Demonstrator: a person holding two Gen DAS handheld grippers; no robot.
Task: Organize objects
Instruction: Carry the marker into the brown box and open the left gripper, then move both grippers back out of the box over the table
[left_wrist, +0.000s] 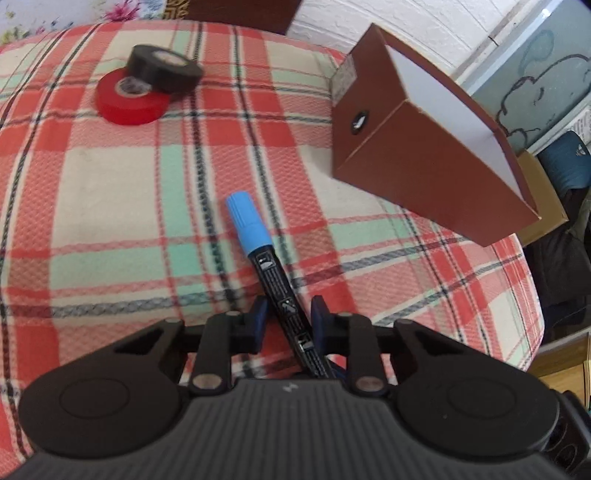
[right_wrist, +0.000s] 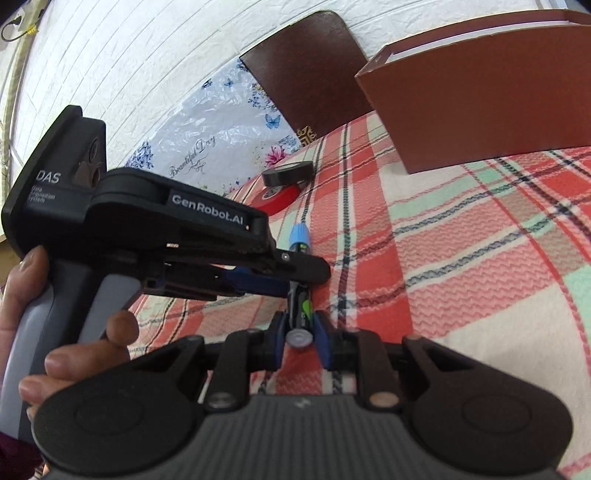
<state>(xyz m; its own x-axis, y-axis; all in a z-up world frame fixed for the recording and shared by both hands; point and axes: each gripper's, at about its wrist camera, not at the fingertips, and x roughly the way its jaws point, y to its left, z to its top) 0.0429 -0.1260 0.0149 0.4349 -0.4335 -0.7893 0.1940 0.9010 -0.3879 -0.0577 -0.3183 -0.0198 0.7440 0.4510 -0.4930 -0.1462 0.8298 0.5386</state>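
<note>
A black marker with a blue cap (left_wrist: 258, 254) is held above the plaid cloth. My left gripper (left_wrist: 288, 314) is shut on its black barrel. In the right wrist view my right gripper (right_wrist: 300, 332) is shut on the same marker's rear end (right_wrist: 300, 306), with the left gripper (right_wrist: 295, 269) crossing in front from the left and the blue cap (right_wrist: 299, 236) beyond it. A brown open box (left_wrist: 424, 147) with a white inside stands to the right; it also shows in the right wrist view (right_wrist: 480, 103).
A black tape roll (left_wrist: 162, 68) leans on a red tape roll (left_wrist: 129, 99) at the far left of the plaid-covered table (left_wrist: 110, 184). A dark chair back (right_wrist: 306, 70) and a white brick wall (right_wrist: 129, 74) lie beyond. The table edge drops off at the right.
</note>
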